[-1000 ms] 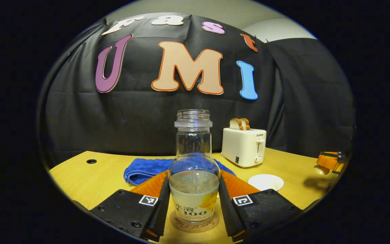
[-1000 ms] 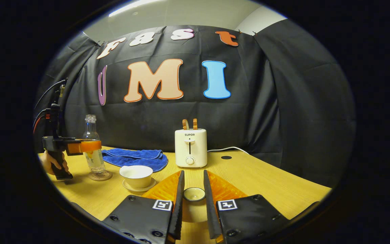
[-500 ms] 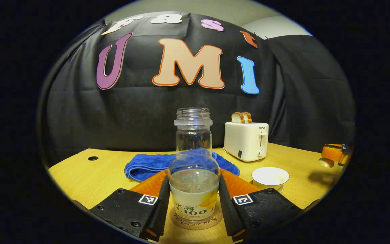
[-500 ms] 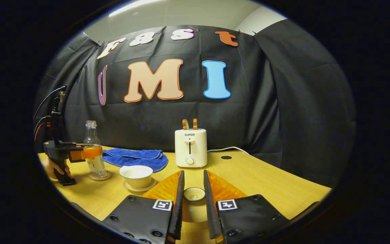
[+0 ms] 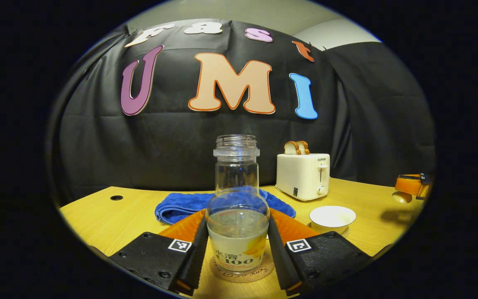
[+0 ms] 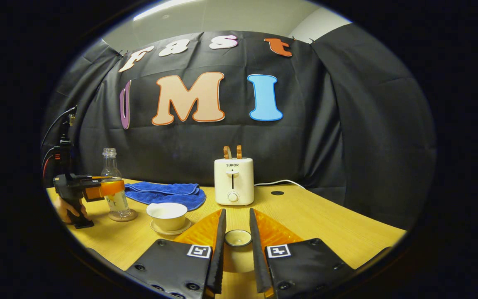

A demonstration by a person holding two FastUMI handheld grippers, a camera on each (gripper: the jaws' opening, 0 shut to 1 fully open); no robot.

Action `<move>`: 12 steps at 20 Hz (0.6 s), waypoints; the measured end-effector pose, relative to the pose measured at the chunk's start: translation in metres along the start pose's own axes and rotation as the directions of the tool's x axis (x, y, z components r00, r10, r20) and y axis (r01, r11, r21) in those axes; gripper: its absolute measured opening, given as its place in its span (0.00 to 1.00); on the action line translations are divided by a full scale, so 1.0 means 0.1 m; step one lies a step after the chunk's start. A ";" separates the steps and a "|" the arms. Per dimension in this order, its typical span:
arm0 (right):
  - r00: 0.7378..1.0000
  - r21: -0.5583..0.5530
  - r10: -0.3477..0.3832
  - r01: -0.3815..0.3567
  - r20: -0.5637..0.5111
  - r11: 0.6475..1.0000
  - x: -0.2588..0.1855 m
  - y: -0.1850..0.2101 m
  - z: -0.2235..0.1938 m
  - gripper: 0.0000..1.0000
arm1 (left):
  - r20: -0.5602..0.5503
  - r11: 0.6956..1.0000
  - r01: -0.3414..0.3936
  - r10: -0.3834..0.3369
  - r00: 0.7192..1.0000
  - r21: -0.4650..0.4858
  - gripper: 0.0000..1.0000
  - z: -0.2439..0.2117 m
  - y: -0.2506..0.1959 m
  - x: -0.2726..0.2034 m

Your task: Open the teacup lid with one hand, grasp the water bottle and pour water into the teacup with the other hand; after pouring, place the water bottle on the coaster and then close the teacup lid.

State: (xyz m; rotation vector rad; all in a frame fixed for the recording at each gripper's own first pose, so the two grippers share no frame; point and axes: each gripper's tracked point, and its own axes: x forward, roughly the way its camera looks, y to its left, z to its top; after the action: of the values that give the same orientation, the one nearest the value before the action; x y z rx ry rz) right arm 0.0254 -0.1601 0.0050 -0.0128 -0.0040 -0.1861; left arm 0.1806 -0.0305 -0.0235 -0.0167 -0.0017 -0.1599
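A clear water bottle, part full and uncapped, stands upright on the round coaster. My left gripper is shut on its lower body, one finger pressing each side. From the right gripper view, that gripper and the hand holding it sit at the far left with the bottle on its coaster. The white teacup sits uncovered on its saucer, left of my right gripper. This gripper is shut on the small teacup lid, held just above the table. The teacup lies right of the bottle.
A cream toaster with two bread slices stands at the back of the wooden table, its cable trailing right. A folded blue towel lies behind the cup and bottle. My right gripper appears at the far right in the left gripper view.
The left gripper has lowered the bottle a little until it rests on the coaster. The right gripper and the lid have stayed still.
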 end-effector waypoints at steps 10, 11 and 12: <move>1.000 -0.001 0.000 0.000 0.001 1.000 0.00 0.00 0.00 0.34 | -0.011 0.998 -0.061 0.061 0.998 -0.003 0.94 -0.01 0.10 -0.08; 1.000 -0.001 0.000 0.000 0.001 1.000 0.00 0.00 -0.01 0.34 | -0.005 0.998 -0.068 0.068 0.998 -0.001 0.95 0.00 0.11 -0.13; 1.000 0.001 0.005 -0.005 0.001 1.000 0.00 0.01 0.00 0.34 | -0.005 0.997 -0.071 0.071 0.997 -0.001 0.94 0.00 0.11 -0.18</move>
State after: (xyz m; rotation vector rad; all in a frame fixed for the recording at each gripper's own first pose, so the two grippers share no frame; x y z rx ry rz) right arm 0.0253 -0.1591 0.0047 -0.0124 -0.0047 -0.1814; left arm 0.1644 -0.0172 -0.0241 -0.0174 0.0041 -0.0886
